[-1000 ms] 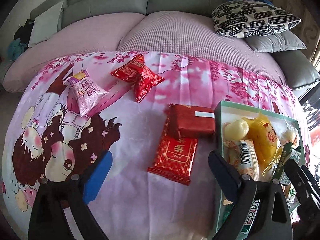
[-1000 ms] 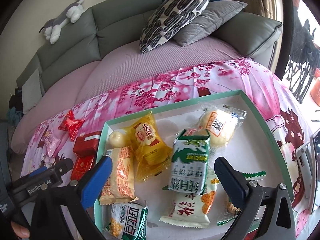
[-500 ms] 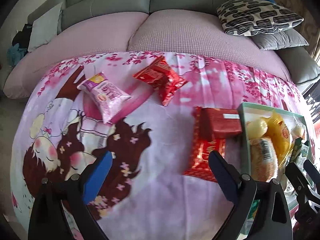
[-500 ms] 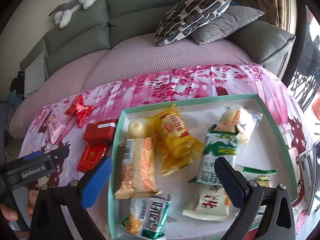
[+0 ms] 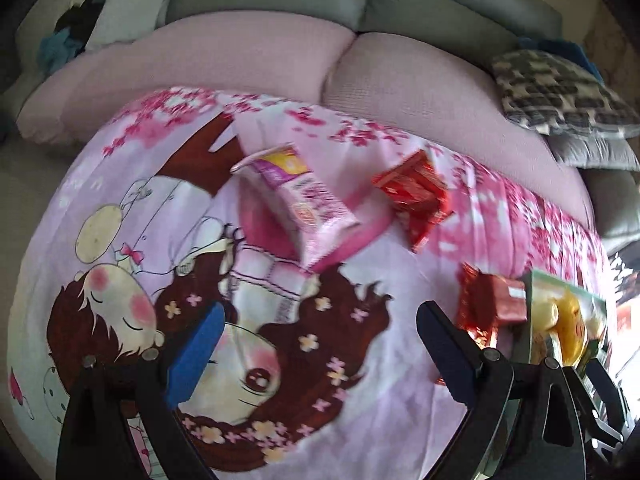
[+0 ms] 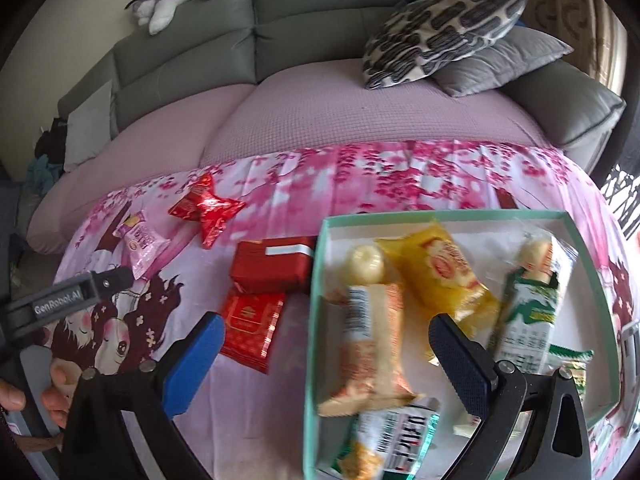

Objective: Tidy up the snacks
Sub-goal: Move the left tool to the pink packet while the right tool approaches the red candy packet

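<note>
Left wrist view: left gripper (image 5: 316,344) fingers spread, pink snack packet (image 5: 306,200) at twelve o'clock; right gripper (image 6: 328,356) fingers spread over the tray (image 6: 316,312).

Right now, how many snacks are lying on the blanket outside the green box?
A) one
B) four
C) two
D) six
B: outside the green box lie a pink packet, a shiny red packet, a red box and a flat red packet.
</note>
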`<action>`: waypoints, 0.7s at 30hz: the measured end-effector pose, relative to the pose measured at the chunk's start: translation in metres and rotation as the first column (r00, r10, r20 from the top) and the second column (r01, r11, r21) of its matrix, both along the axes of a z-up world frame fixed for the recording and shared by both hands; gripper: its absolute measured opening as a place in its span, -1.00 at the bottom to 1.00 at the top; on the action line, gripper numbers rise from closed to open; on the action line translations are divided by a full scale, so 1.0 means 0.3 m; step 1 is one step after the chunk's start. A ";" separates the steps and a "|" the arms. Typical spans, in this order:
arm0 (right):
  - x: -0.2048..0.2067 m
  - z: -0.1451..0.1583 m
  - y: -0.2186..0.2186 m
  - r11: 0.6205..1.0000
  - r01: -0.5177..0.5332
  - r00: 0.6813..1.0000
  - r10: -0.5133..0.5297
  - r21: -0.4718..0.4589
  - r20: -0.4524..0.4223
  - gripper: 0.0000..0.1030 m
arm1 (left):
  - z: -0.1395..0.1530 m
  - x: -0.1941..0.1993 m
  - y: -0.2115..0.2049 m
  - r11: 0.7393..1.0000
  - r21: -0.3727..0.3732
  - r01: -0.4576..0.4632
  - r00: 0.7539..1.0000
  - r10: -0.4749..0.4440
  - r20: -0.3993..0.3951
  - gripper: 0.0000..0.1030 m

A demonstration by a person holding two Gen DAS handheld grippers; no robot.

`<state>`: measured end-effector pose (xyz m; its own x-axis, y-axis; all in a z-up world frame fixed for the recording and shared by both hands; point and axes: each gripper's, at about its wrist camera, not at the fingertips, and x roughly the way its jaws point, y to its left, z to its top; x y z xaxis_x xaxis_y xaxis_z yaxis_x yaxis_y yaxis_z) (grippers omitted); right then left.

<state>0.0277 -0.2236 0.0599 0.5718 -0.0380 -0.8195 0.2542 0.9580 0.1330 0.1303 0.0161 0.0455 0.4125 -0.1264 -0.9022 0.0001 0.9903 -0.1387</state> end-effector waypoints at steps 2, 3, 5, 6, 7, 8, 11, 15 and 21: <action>0.026 0.008 0.021 1.000 -0.014 1.000 0.014 0.007 0.008 1.00 | -0.008 0.017 0.039 1.000 -0.015 -0.022 1.000 0.021 -0.010 0.88; 0.042 0.014 0.032 1.000 -0.027 1.000 0.027 0.013 0.012 1.00 | -0.013 0.026 0.057 0.999 -0.023 -0.032 0.999 0.032 -0.015 0.88; 0.075 0.027 0.054 0.998 -0.054 0.998 0.054 0.021 0.018 1.00 | -0.021 0.049 0.092 0.999 -0.030 -0.045 0.999 0.044 -0.018 0.88; 0.089 0.032 0.062 0.997 -0.067 0.998 0.066 0.023 0.023 1.00 | -0.023 0.055 0.101 0.999 -0.028 -0.046 0.999 0.046 -0.021 0.88; 0.103 0.038 0.072 0.997 -0.080 0.996 0.079 0.024 0.029 1.00 | -0.024 0.064 0.109 0.999 -0.025 -0.044 0.999 0.043 -0.024 0.88; 0.120 0.043 0.083 0.995 -0.095 0.995 0.094 0.026 0.033 1.00 | -0.025 0.074 0.115 0.999 -0.020 -0.036 0.999 0.035 -0.024 0.88; 0.192 0.043 0.118 0.989 -0.144 0.989 0.143 0.037 0.031 1.00 | -0.024 0.116 0.121 1.000 -0.021 -0.005 1.000 0.005 -0.027 0.88; 0.311 0.029 0.165 0.979 -0.201 0.980 0.201 0.042 0.011 0.99 | -0.031 0.190 0.153 0.996 -0.070 -0.054 0.997 0.051 -0.052 0.88; 0.463 -0.033 0.252 0.960 -0.279 0.960 0.277 -0.031 -0.049 0.82 | -0.072 0.276 0.161 0.990 -0.088 -0.112 0.989 0.103 -0.102 0.87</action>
